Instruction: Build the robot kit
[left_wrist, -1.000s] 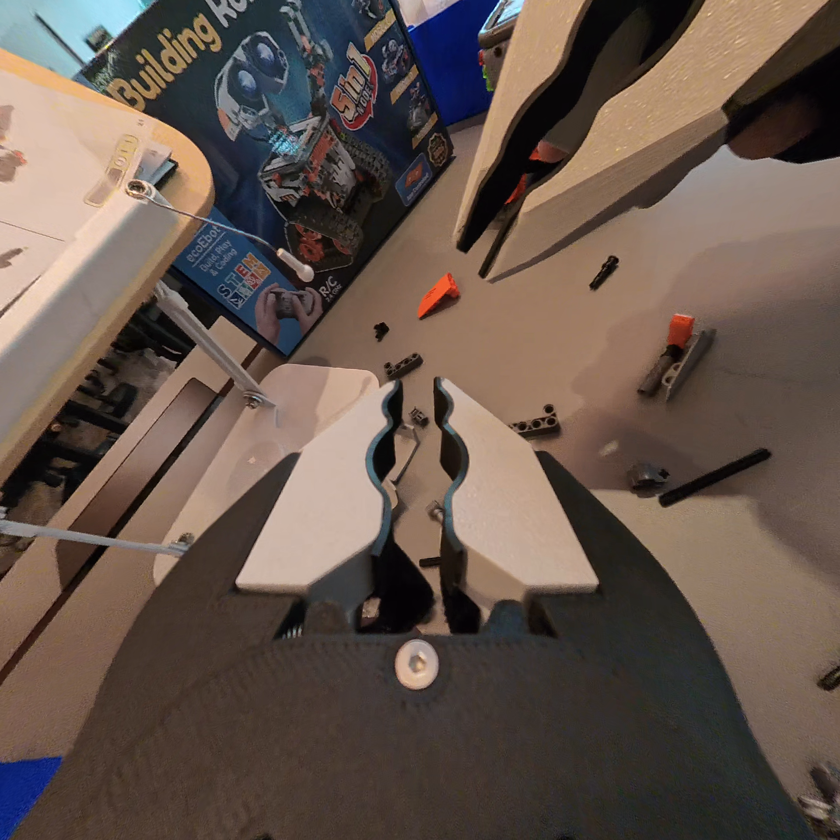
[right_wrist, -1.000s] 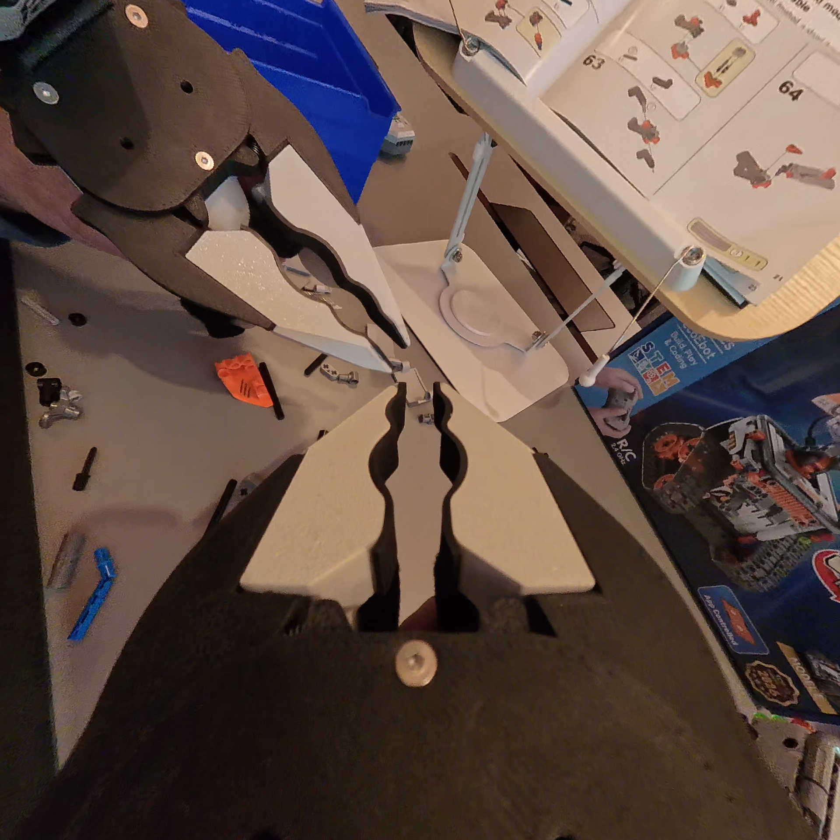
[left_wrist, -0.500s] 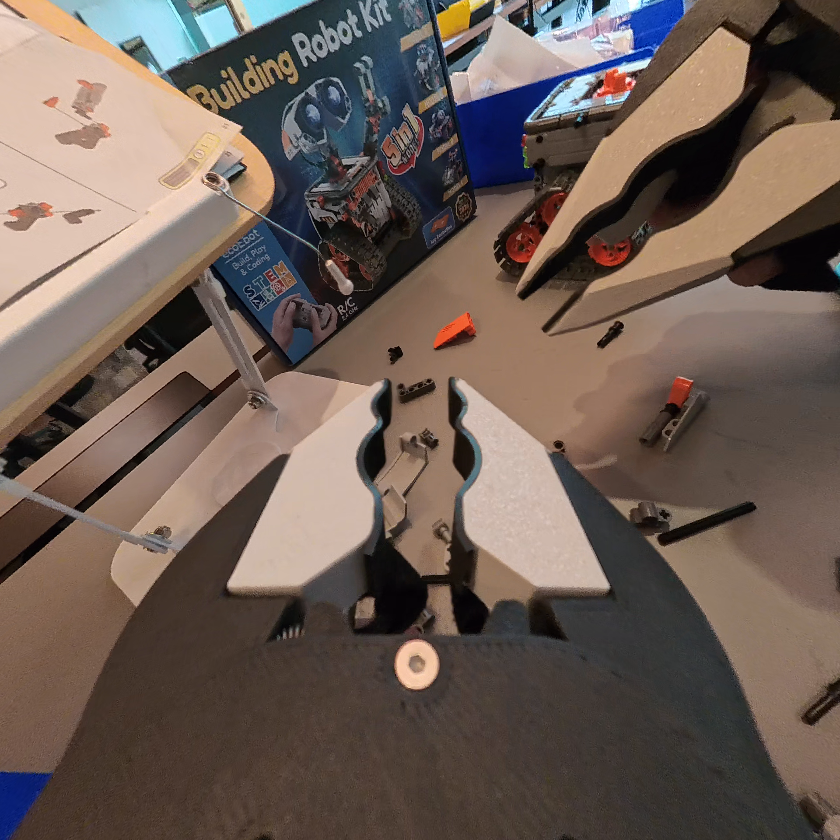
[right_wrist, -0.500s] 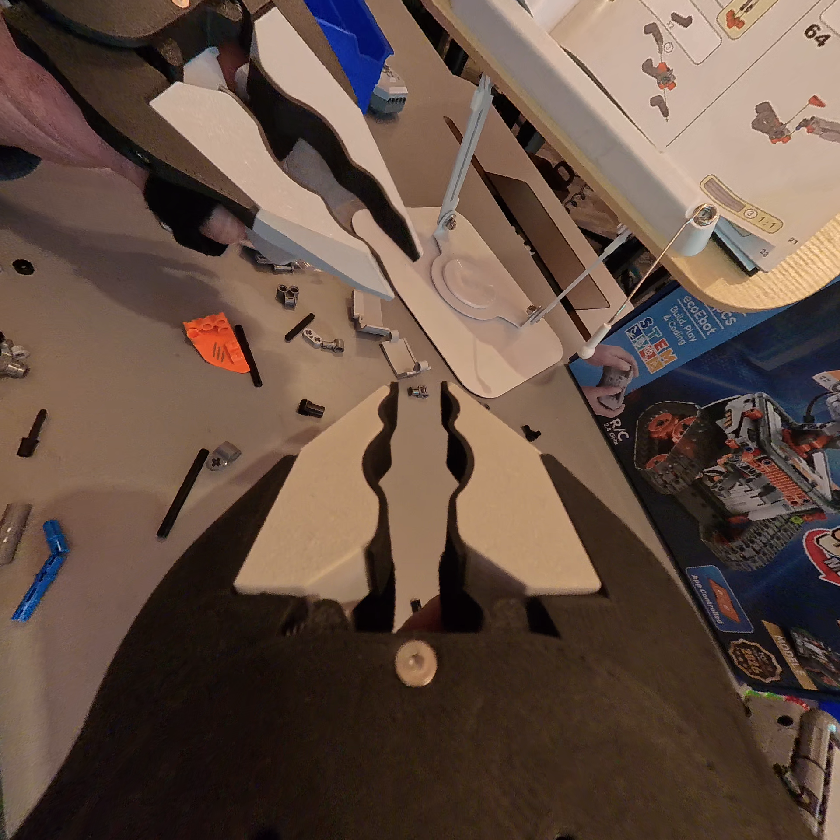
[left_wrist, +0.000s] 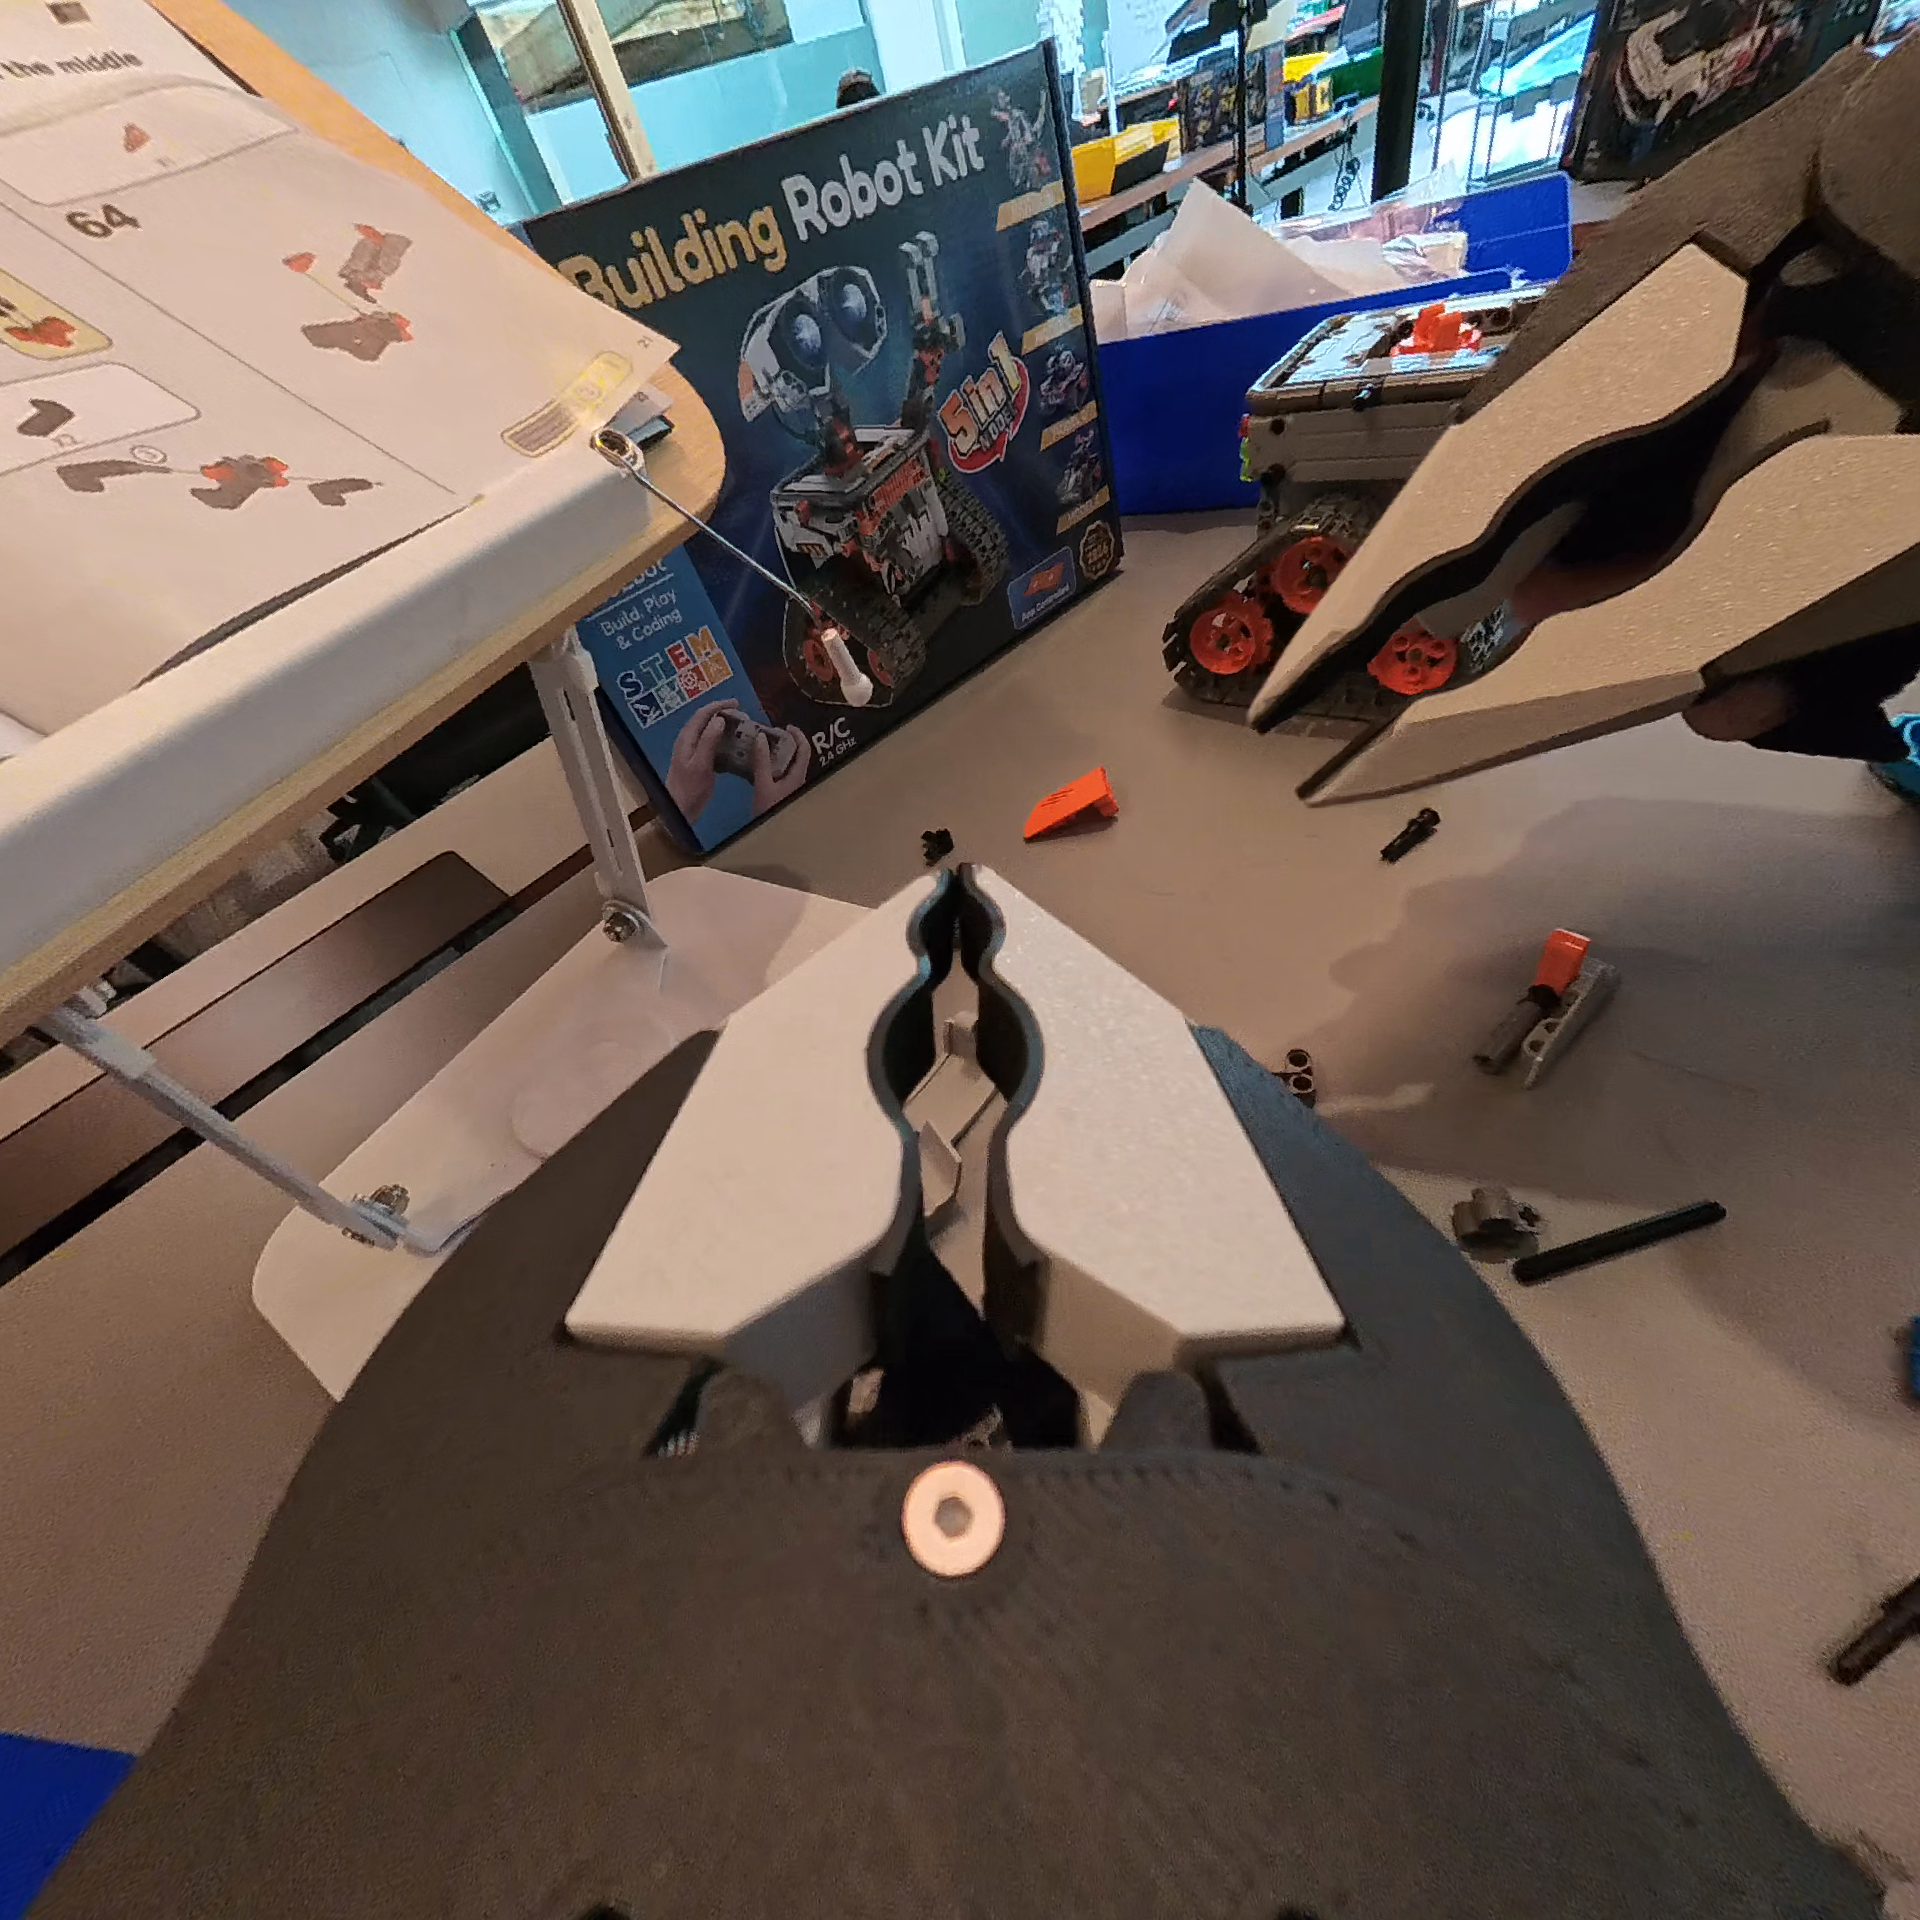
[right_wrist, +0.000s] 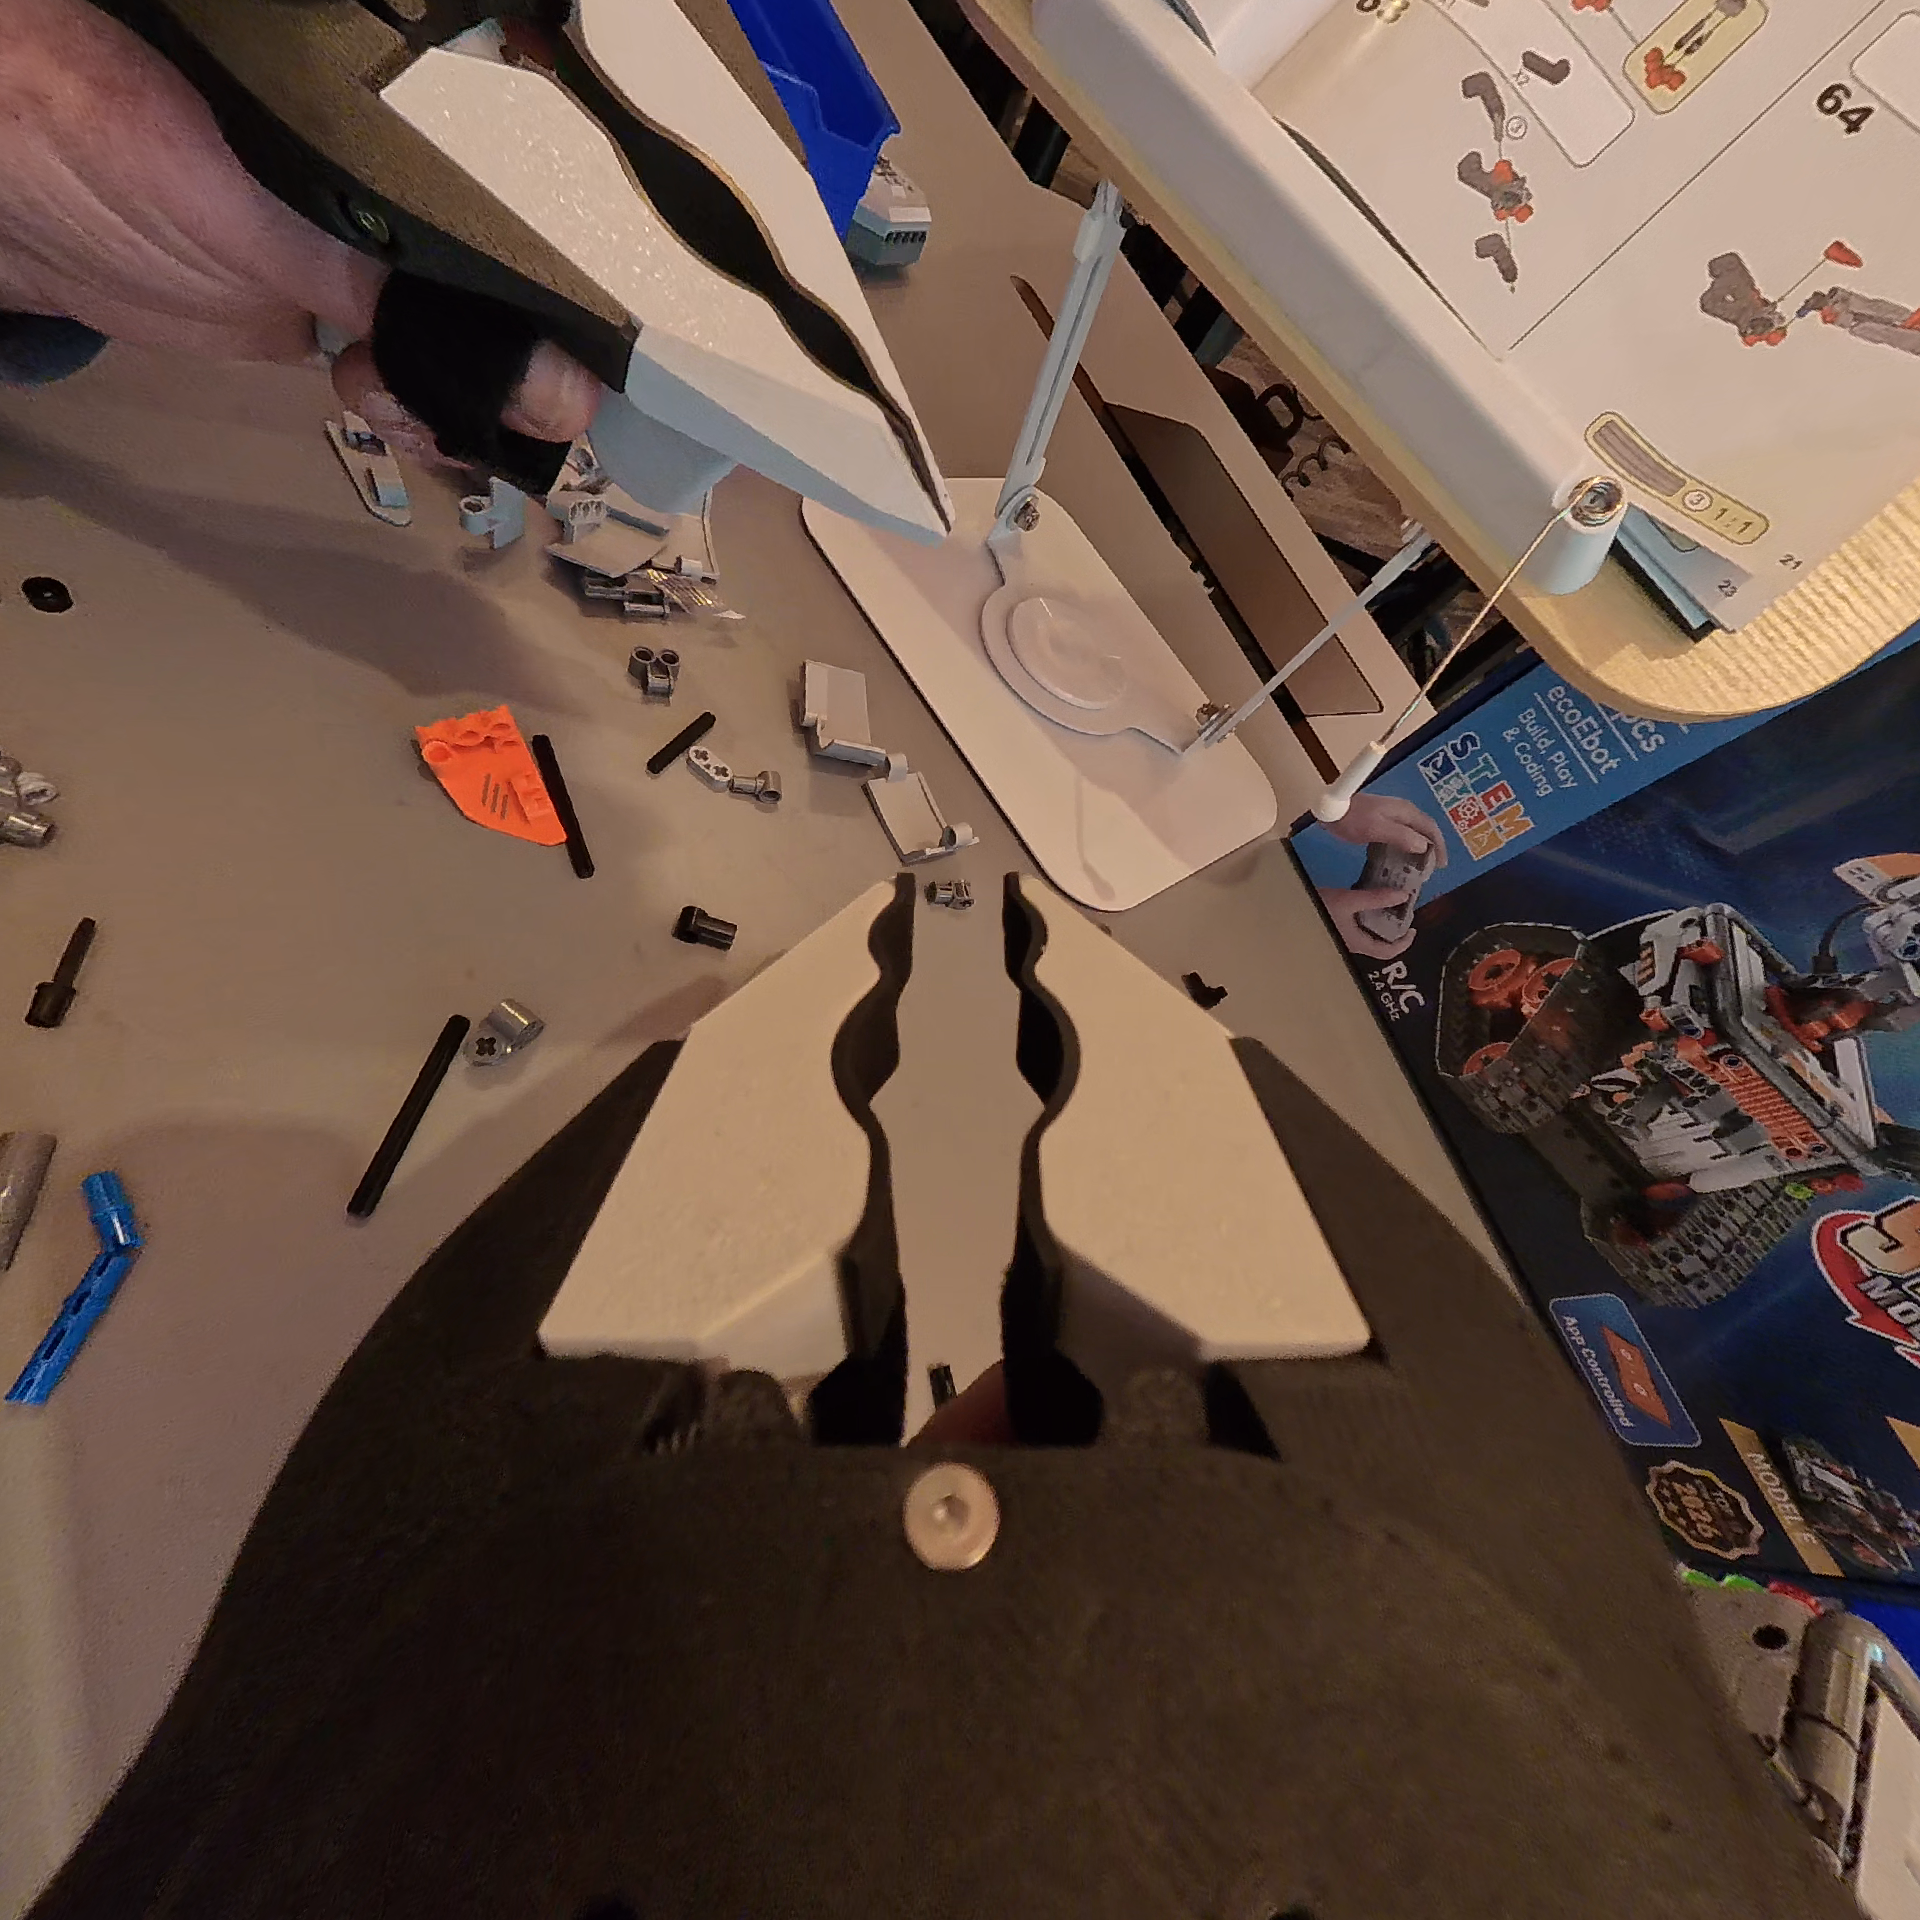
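My left gripper (left_wrist: 958, 878) is shut, its tips touching with nothing seen between them. It hangs above the grey table; grey frame pieces (left_wrist: 951, 1081) on the table show through the gap behind its tips. In the right wrist view the left gripper (right_wrist: 935, 514) hovers over the white stand base (right_wrist: 1091, 707). My right gripper (right_wrist: 954, 883) is open and empty, low over the table, with a small grey connector (right_wrist: 951, 891) lying just beyond its tips. Two grey frame pieces (right_wrist: 920, 821) lie ahead of it. It also shows in the left wrist view (left_wrist: 1283, 758), raised at the right.
An instruction booklet on a wooden stand (right_wrist: 1558, 208) overhangs the table. A blue kit box (left_wrist: 831, 416) stands behind, with a tracked robot model (left_wrist: 1351, 499) to its right. Loose parts are scattered about: an orange panel (right_wrist: 488, 774), black axles (right_wrist: 405, 1117), a blue piece (right_wrist: 83, 1278). The tips of one gripper are about 8 cm away from the tips of the other. The small grey connector (right_wrist: 951, 891) is about 12 cm from both grippers' fingertips.
My left gripper has closed from a narrow gap to shut and has risen and tilted up. The right gripper has drawn back and stayed open.
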